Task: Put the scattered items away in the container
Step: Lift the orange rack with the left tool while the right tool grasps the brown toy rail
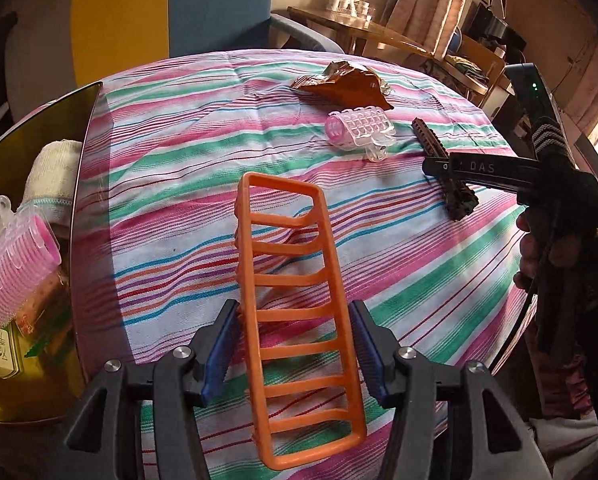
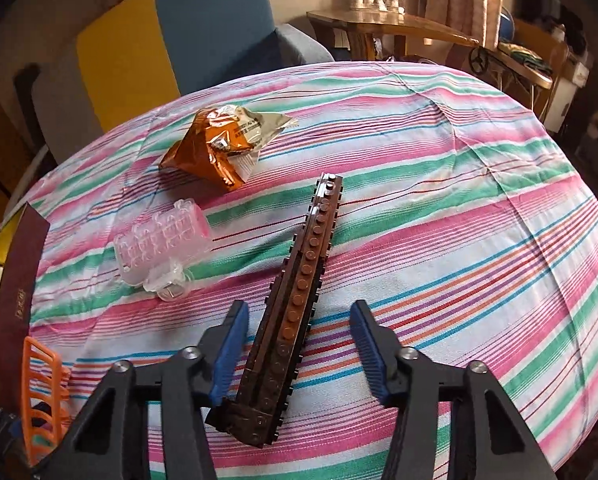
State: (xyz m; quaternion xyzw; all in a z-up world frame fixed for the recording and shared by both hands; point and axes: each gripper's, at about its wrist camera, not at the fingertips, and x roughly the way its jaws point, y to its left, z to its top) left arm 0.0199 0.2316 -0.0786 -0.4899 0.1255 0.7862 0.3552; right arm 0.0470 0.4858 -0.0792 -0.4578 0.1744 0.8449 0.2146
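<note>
your left gripper (image 1: 295, 354) has its blue pads (image 1: 218, 354) pressed against both long sides of the orange ladder-shaped rack (image 1: 295, 304), so the jaws are clamped on it. the rack stands tilted up off the striped cloth (image 1: 171, 184), its far end pointing away from you. just to the left sits the gold container (image 1: 31, 384), already holding a pink hair roller with a clear clip (image 1: 15, 256), a rolled white cloth (image 1: 53, 176) and some packets whose print is too small to read.

your right gripper (image 2: 299, 348) hovers with its jaws apart, one finger on each side of the near end of the brown brick strip (image 2: 299, 292); whether either pad touches it, you cannot tell from here. the strip lies flat on the cloth, running away from you and slightly rightward.

beyond it, to the left, a second pink roller under a clear clip (image 2: 163, 246) rests on the cloth, near the strip but apart from it. farther back lies the crumpled orange snack wrapper (image 2: 219, 148), apart from the roller.

past the table edge you have a blue and yellow chair back (image 2: 211, 24) and a wooden side table (image 2: 391, 24) holding clear cups.
</note>
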